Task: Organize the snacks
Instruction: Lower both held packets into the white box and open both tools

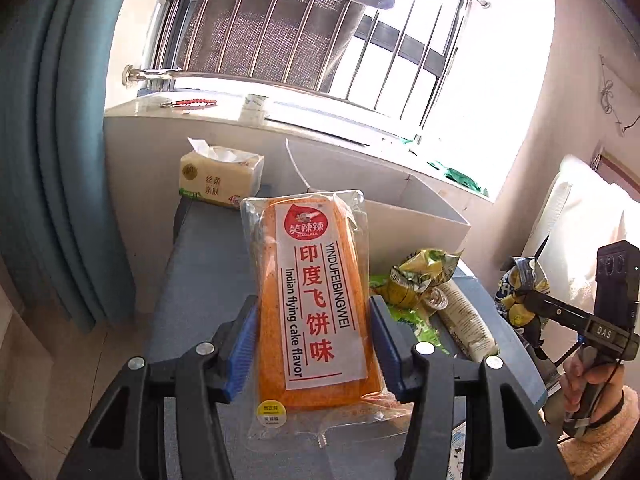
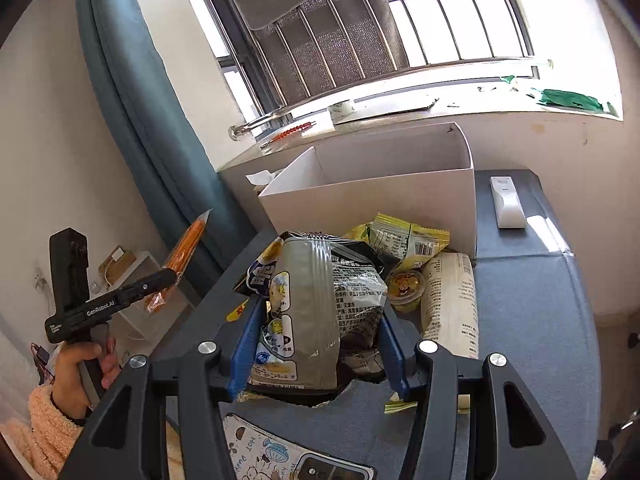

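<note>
My left gripper (image 1: 314, 344) is shut on an orange snack pack (image 1: 314, 300) labelled "Indian flying cake flavor" and holds it up over the grey-blue table (image 1: 200, 280). It shows edge-on in the right wrist view (image 2: 186, 252). My right gripper (image 2: 316, 344) is shut on a crumpled grey and black chip bag (image 2: 320, 308), lifted just above the table; it also shows in the left wrist view (image 1: 520, 296). A white open box (image 2: 372, 188) stands behind the snack pile. A yellow-green packet (image 2: 404, 236), a small jelly cup (image 2: 406, 286) and a white wrapped roll (image 2: 450, 304) lie in front of it.
A tissue pack (image 1: 222, 178) sits at the table's far left corner. A white remote (image 2: 507, 201) lies right of the box. A phone in a cartoon case (image 2: 280, 456) lies at the near edge. The window sill (image 2: 440, 112) and a blue curtain (image 1: 48, 160) stand behind.
</note>
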A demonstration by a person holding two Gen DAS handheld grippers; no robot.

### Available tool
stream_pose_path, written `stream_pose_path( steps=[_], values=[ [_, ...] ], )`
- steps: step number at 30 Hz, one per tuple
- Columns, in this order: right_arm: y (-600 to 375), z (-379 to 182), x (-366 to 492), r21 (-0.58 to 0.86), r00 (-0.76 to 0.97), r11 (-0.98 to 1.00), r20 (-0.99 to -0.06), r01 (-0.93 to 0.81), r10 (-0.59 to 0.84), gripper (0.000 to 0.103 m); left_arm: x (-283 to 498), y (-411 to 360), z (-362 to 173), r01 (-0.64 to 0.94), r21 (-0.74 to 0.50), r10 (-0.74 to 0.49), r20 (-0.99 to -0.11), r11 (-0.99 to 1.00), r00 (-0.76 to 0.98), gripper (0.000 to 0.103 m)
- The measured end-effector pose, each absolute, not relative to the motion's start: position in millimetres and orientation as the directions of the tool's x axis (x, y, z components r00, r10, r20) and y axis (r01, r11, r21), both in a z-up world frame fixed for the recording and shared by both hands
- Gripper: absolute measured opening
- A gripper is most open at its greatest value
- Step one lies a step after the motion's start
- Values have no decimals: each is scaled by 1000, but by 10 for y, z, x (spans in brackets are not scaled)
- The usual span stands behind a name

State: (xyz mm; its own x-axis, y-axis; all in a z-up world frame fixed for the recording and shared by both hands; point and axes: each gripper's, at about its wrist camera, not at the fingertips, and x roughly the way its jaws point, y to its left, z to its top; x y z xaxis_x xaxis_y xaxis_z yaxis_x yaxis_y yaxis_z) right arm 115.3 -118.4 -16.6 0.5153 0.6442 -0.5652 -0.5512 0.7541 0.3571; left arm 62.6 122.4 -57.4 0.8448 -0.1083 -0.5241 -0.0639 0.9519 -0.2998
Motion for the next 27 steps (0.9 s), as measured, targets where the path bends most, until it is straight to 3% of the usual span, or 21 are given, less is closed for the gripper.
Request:
stream_pose_path(
  steps=[7, 11, 14, 19, 20, 22, 23, 24, 27],
  values=[
    [-1018, 153, 2060, 341, 571, 798, -565, -496, 596, 58, 1424, 1061, -38, 50, -303, -186, -439, 952, 879, 58],
    [-920, 303, 2517, 303, 616, 827, -557, -473, 557, 58, 2040, 917, 106, 63, -200, -152, -471, 978, 869, 58],
    [-847, 350, 2786, 284, 624, 843, -572, -457, 532, 59, 2427, 924, 116, 81, -252, -198, -486, 964, 851, 58],
    [-724, 288, 3067, 243, 628, 862, -601, -445, 494, 60, 2900, 934, -44, 29, -242, -161, -544, 970, 823, 62],
    [-705, 271, 3109, 241, 628, 861, -601, -448, 494, 62, 2968, 924, -82, 21, -229, -149, -558, 973, 816, 66],
    [-665, 227, 3164, 223, 624, 861, -610, -457, 489, 74, 3073, 938, -164, -21, -197, -102, -592, 980, 800, 91],
    [-650, 209, 3188, 215, 621, 865, -620, -454, 480, 95, 3086, 969, -194, -44, -194, -85, -610, 980, 788, 96],
    [-651, 191, 3199, 215, 616, 870, -633, -444, 470, 103, 3071, 1009, -210, -69, -209, -79, -622, 975, 779, 103],
    [-739, 238, 3066, 241, 647, 878, -600, -414, 470, 103, 2854, 1076, -152, -46, -273, -130, -592, 961, 796, 103]
  ],
)
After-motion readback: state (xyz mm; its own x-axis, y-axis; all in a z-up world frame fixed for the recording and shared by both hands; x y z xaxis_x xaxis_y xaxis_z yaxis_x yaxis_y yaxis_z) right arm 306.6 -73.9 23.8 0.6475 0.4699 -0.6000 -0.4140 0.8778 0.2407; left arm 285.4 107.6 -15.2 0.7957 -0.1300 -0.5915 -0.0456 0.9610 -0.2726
